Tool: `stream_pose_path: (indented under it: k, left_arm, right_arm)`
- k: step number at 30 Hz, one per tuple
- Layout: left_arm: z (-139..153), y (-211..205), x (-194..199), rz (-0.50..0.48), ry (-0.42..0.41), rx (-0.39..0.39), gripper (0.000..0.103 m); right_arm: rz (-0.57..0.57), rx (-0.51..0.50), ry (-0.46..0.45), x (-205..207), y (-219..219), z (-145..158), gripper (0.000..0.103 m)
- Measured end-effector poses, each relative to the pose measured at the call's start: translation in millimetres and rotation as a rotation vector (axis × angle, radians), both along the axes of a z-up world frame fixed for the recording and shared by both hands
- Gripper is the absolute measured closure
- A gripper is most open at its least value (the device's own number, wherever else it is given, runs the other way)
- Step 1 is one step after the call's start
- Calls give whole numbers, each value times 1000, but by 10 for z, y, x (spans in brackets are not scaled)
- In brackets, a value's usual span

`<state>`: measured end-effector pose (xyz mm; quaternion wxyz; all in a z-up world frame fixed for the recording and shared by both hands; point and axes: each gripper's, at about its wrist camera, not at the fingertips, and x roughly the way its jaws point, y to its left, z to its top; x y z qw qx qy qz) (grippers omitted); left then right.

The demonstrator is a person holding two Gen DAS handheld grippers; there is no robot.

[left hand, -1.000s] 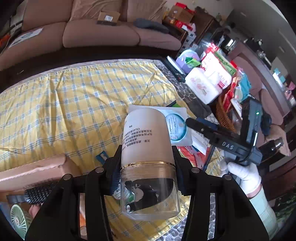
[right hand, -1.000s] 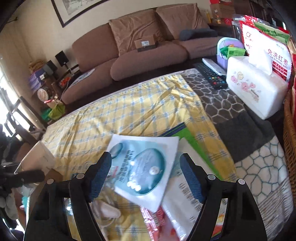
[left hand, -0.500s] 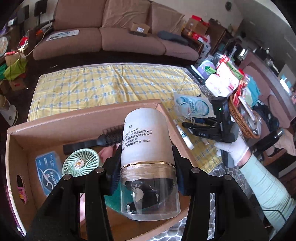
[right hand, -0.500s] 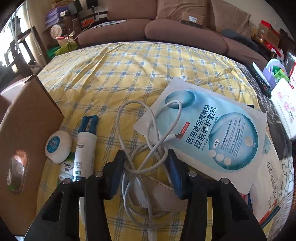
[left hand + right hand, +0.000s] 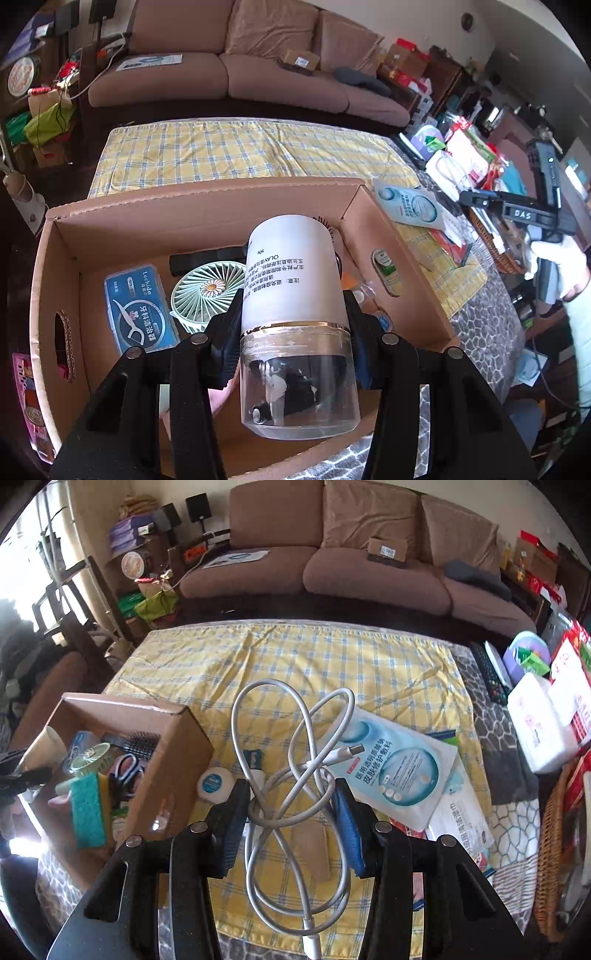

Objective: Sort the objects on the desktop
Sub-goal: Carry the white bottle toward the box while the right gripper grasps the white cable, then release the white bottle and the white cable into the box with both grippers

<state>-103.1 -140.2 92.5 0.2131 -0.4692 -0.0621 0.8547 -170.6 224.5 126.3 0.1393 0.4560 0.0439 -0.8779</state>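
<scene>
The left gripper [image 5: 291, 332] is clenched on a cylindrical white cosmetic bottle with a gold band and clear plastic cap [image 5: 291, 288], held lengthwise between the pads with the cap toward the camera and the printed white body pointing out over the open brown cardboard box [image 5: 207, 206]. The bottle hangs above the box's interior, over a mint-green round fan with a daisy centre [image 5: 203, 291] and beside a blue flat floss-pick case [image 5: 136, 306]; a black hairbrush [image 5: 207, 258] lies along the far wall. The box walls rise on all sides of the bottle, with the right wall close to the right finger.

The right gripper [image 5: 288, 812] grasps a coiled white charging cable [image 5: 295, 768], its loops standing up between the pads and trailing down below them, lifted off the yellow checked tablecloth [image 5: 295, 657]. Under it lie a pale blue face-mask sachet [image 5: 391, 771] and a small round white tin [image 5: 216, 782], just beside the box's near corner. The cloth's far half lies bare.
</scene>
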Motion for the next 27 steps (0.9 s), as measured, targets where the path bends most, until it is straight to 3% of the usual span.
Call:
stream_pose_path:
  k: [3, 7, 12, 15, 21, 23, 25, 27]
  left_arm:
    - [1, -93, 66, 12, 5, -9, 58]
    - [-19, -260, 156, 44, 19, -48, 58]
    - [-143, -432, 181, 68, 37, -178, 58]
    - [-217, -592, 147, 93, 35, -201, 57]
    - [-450, -777, 1, 163, 19, -275, 57]
    - [-481, -841, -6, 194, 19, -253, 56]
    - [-434, -932, 19, 217, 31, -201, 44]
    - [-353, -993, 55, 234, 43, -172, 43]
  right_arm:
    - [40, -47, 22, 119, -314, 237, 57]
    - [123, -103, 18, 217, -927, 261, 56]
    - [208, -90, -33, 204, -1740, -78, 56]
    - [215, -21, -60, 166, -2105, -376, 56]
    - [147, 82, -91, 97, -2248, -803, 55]
    - [136, 121, -108, 82, -2233, -882, 54]
    - [145, 108, -105, 119, -2205, -868, 48]
    - [133, 120, -67, 165, -2160, -777, 42]
